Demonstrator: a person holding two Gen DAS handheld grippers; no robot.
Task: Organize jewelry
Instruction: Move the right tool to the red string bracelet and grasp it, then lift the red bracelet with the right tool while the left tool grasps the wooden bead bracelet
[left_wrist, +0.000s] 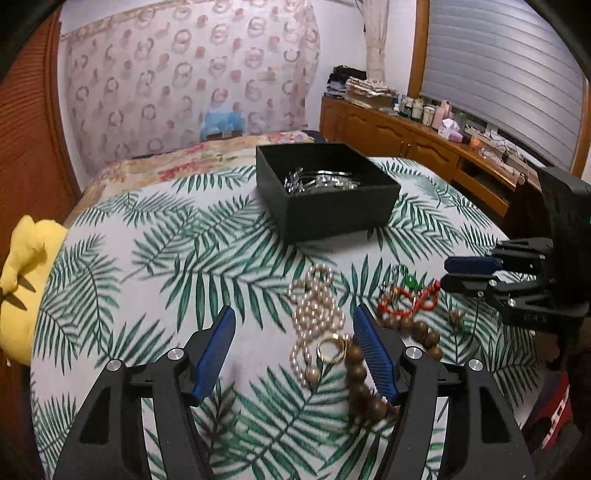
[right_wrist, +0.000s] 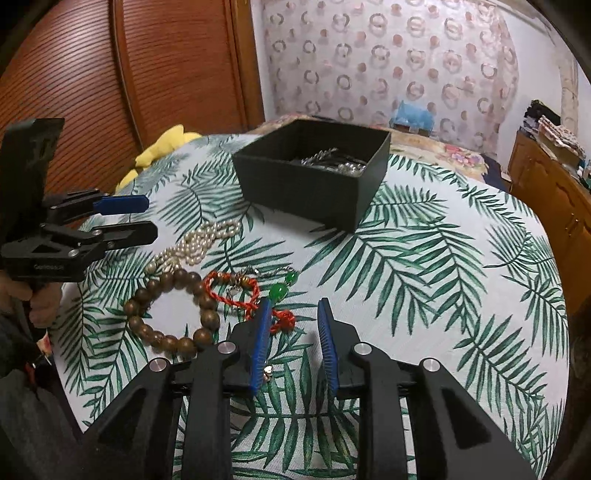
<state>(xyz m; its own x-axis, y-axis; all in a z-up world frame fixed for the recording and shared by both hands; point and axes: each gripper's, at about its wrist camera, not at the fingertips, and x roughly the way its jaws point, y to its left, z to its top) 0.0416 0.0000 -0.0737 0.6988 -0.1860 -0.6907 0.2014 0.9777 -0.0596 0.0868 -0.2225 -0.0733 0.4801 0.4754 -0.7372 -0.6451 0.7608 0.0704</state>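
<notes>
left tool (left_wrist: 293, 321) gapes over lengthwise pearl strand (left_wrist: 314, 310).

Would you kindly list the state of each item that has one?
Black box: open, silver jewelry inside.
Pearl necklace: heaped on the cloth.
Wooden bead bracelet: flat, loop open.
Red cord bracelet: loose on the cloth.
Left gripper: open, empty.
Right gripper: open, empty.
</notes>
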